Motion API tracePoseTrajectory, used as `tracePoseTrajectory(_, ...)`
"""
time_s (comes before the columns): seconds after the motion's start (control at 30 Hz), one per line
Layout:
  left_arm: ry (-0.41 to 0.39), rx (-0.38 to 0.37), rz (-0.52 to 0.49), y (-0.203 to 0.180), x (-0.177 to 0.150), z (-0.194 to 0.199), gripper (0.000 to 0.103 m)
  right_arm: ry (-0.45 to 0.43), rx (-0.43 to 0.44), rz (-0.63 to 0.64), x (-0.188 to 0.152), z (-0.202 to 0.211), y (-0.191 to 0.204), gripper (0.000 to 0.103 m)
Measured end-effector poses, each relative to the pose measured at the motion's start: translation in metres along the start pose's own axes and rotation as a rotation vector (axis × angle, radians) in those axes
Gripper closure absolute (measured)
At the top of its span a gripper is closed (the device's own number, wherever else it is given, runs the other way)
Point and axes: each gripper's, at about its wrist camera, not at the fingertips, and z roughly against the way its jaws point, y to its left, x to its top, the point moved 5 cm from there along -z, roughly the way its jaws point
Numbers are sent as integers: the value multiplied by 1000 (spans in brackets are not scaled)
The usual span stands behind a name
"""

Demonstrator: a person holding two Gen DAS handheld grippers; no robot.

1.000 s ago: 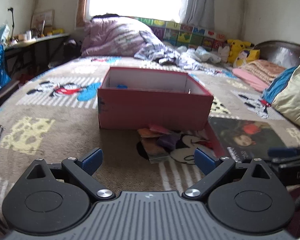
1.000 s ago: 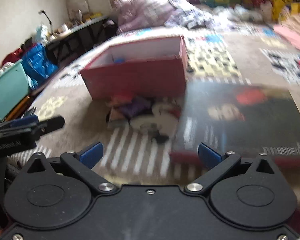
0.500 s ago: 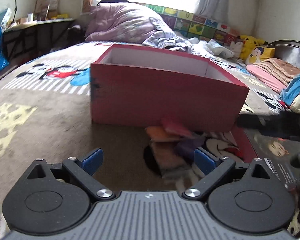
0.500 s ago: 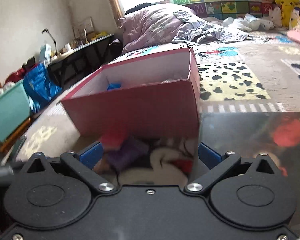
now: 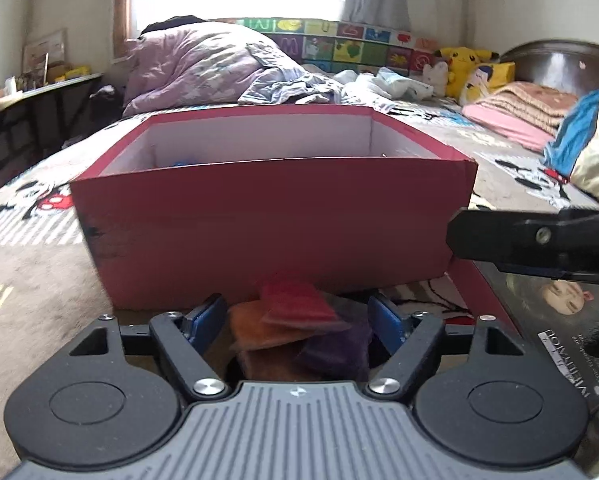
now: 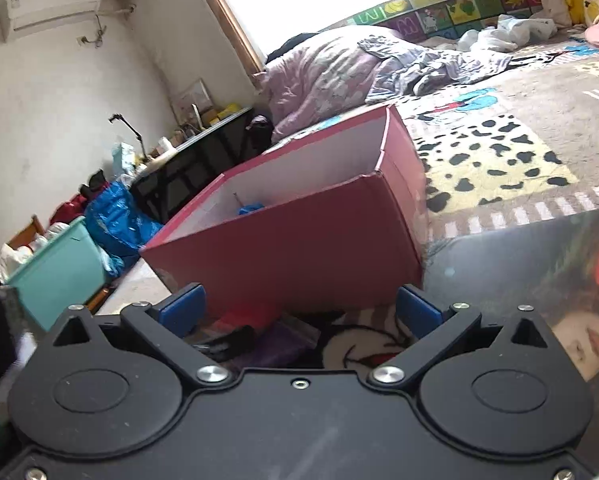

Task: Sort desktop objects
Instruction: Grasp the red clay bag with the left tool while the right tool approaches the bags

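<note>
A red open box (image 5: 267,224) stands on the bed blanket, also in the right wrist view (image 6: 299,248), with a small blue thing (image 6: 250,209) inside. In front of it lies a pile of felt pieces (image 5: 299,328), red, orange and purple. My left gripper (image 5: 297,318) is open, low over the pile, its blue pads on either side of it. My right gripper (image 6: 299,312) is open just in front of the box, over the same pile (image 6: 251,332). It shows at the right of the left wrist view (image 5: 519,240).
A dark glossy book or album cover (image 6: 539,280) lies to the right of the box (image 5: 539,320). Bedding and plush toys (image 5: 467,68) lie at the far end. A teal bin (image 6: 59,268) and a blue bag (image 6: 115,220) stand left of the bed.
Both grippers have moved forward and down toward the box and the felt pile. The left jaws have narrowed around the pile. The right gripper has tilted.
</note>
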Motion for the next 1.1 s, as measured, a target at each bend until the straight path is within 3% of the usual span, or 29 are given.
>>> tracePoseTrajectory(0.13, -9, 19, -51, -9, 2, -9, 29, 6, 17, -8, -2, -4, -1, 0)
tracePoseTrajectory(0.2, 0, 26, -78, -11, 1, -14, 49, 8, 22, -8, -3, -6, 0, 0)
tracePoseTrajectory(0.3, 3, 34, -64, -8, -2, -18, 56, 3, 31, -8, -4, -9, 0, 0)
tracePoseTrajectory(0.5, -32, 72, -10, 21, -1, 16, 57, 3, 60, 16, -6, -15, 8, 0)
tracePoseTrajectory(0.67, 107, 79, 42, 53, -20, 17, 54, 28, 91, 109, -10, -23, 28, 0)
tracePoseTrajectory(0.73, 157, 103, 72, 60, -29, 15, 46, 50, 62, 152, -10, -30, 34, 0)
tracePoseTrajectory(0.87, 153, 110, 103, 60, -31, 21, 39, 115, -20, 181, -14, -42, 37, 1)
tracePoseTrajectory(1.1, 126, 103, 93, 52, -36, 16, 38, 223, -204, 282, -27, -58, 28, 1)
